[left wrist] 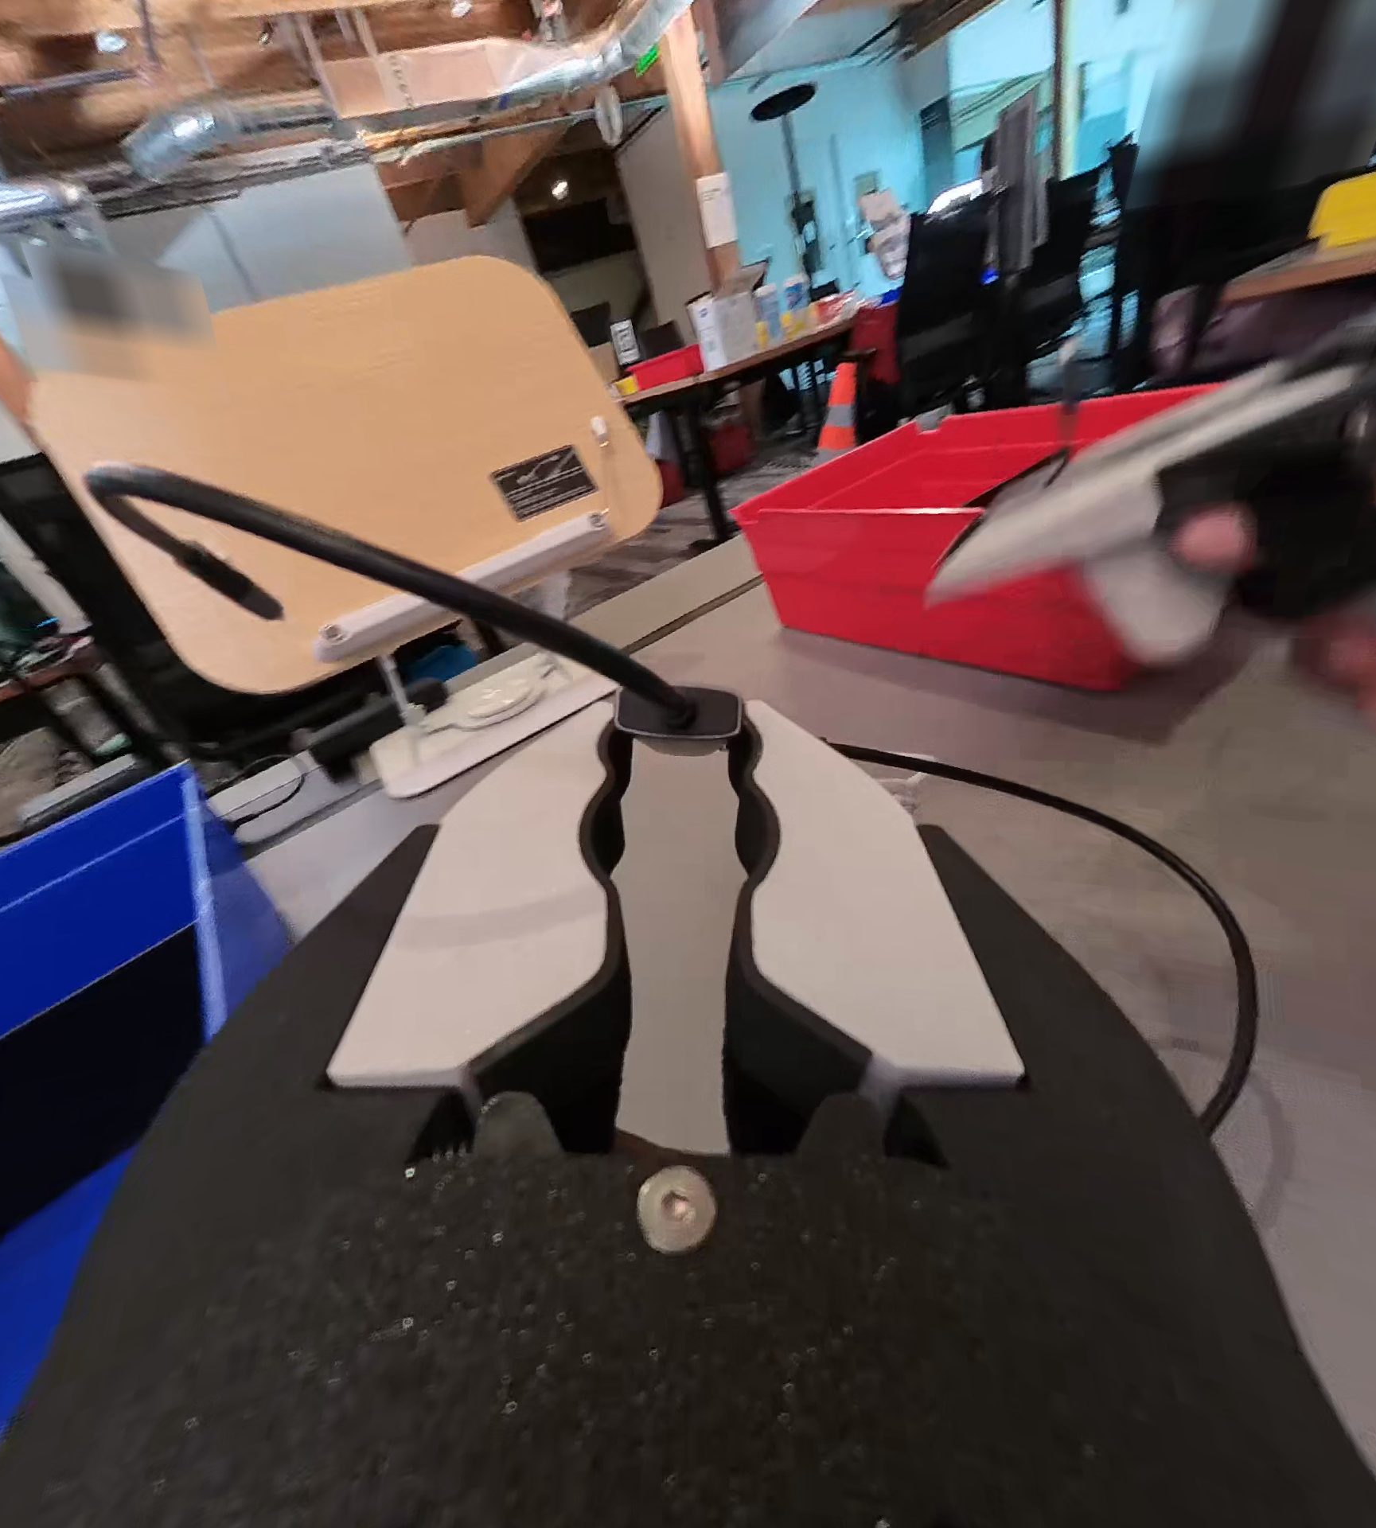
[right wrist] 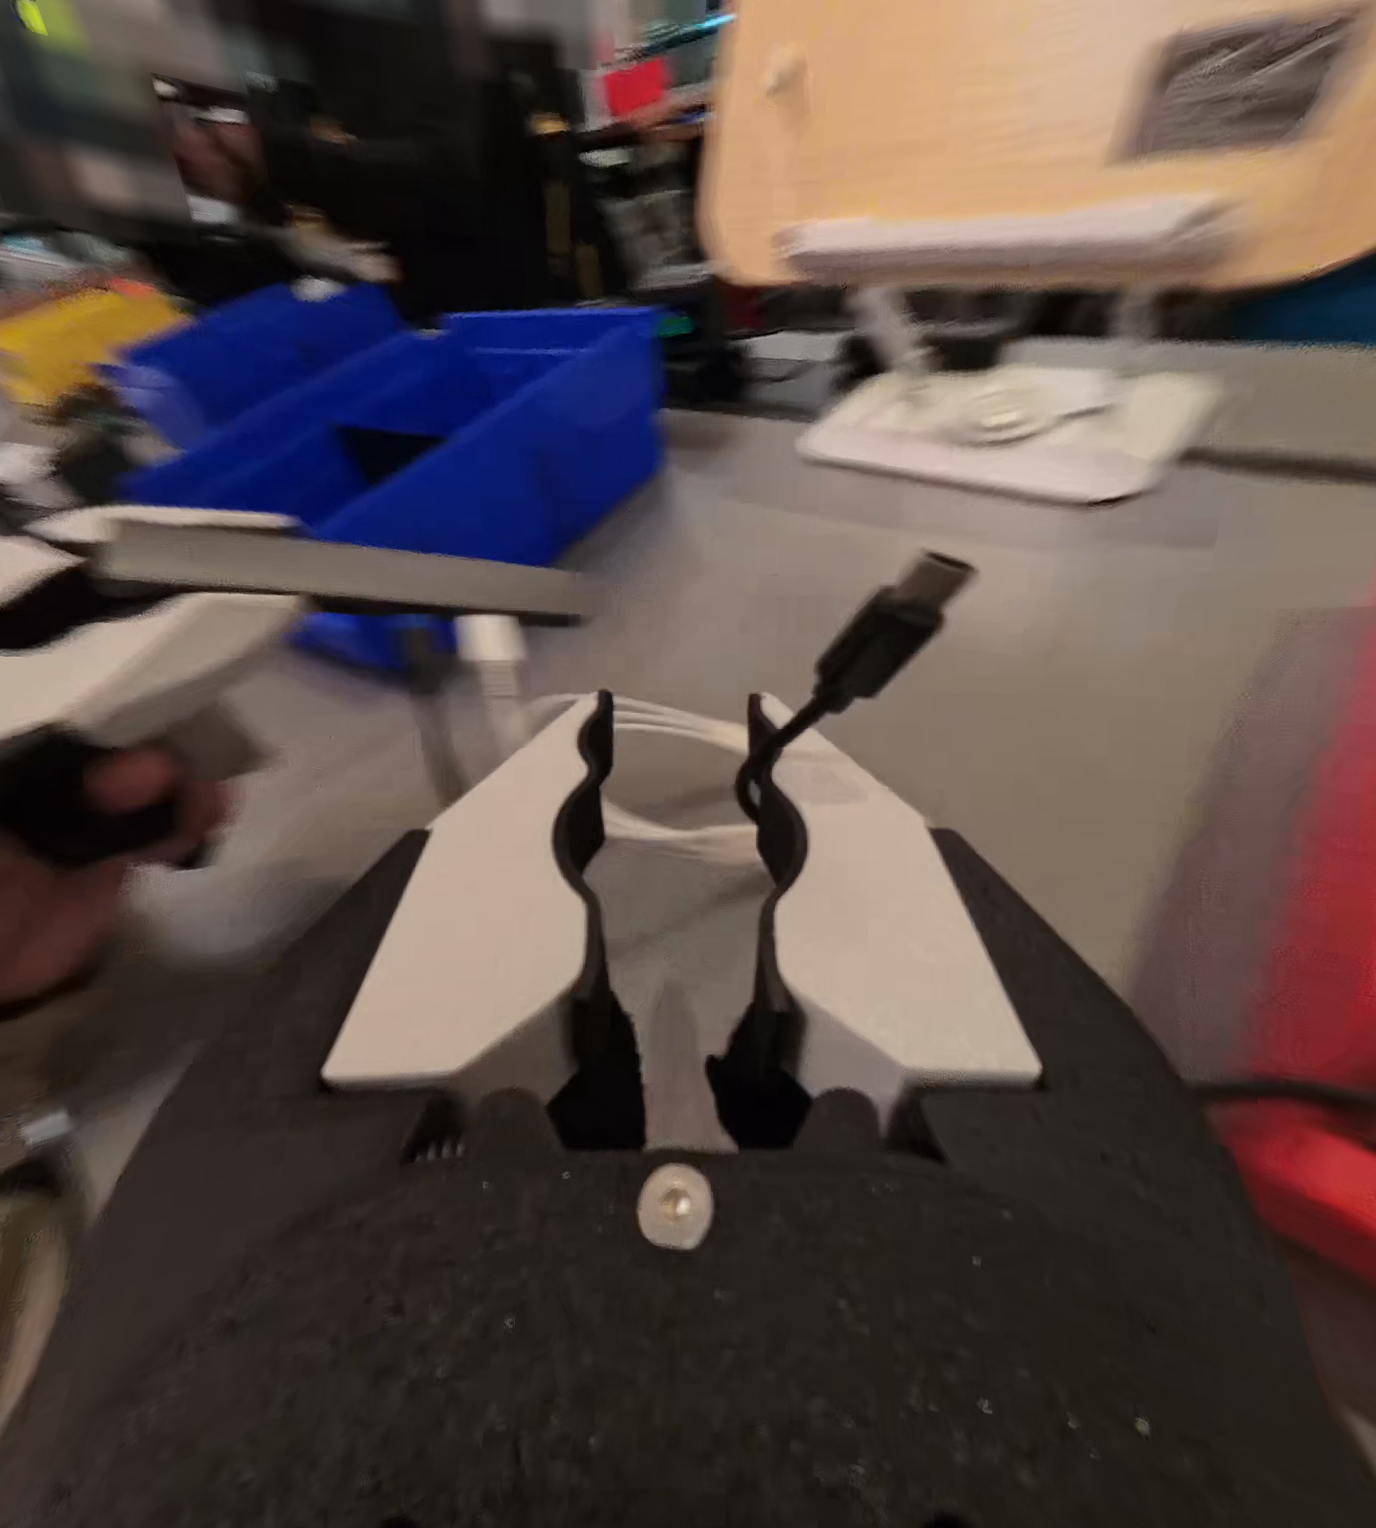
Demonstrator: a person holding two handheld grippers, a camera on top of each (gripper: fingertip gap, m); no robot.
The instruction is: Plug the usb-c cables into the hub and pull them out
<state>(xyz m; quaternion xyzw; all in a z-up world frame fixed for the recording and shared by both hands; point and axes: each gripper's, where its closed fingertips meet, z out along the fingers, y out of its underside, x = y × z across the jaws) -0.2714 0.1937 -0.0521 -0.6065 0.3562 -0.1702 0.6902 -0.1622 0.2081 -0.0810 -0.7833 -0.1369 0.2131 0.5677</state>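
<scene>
One hub (left wrist: 678, 718), two cables (right wrist: 883, 637), two bins (left wrist: 941, 546).

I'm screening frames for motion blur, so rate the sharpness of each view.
Left wrist view: mostly sharp on the hub and its black cable; only the right hand-held gripper at the far right smears. Right wrist view: blurred throughout, blue bins smeared, USB-C plug soft but recognisable.
</scene>
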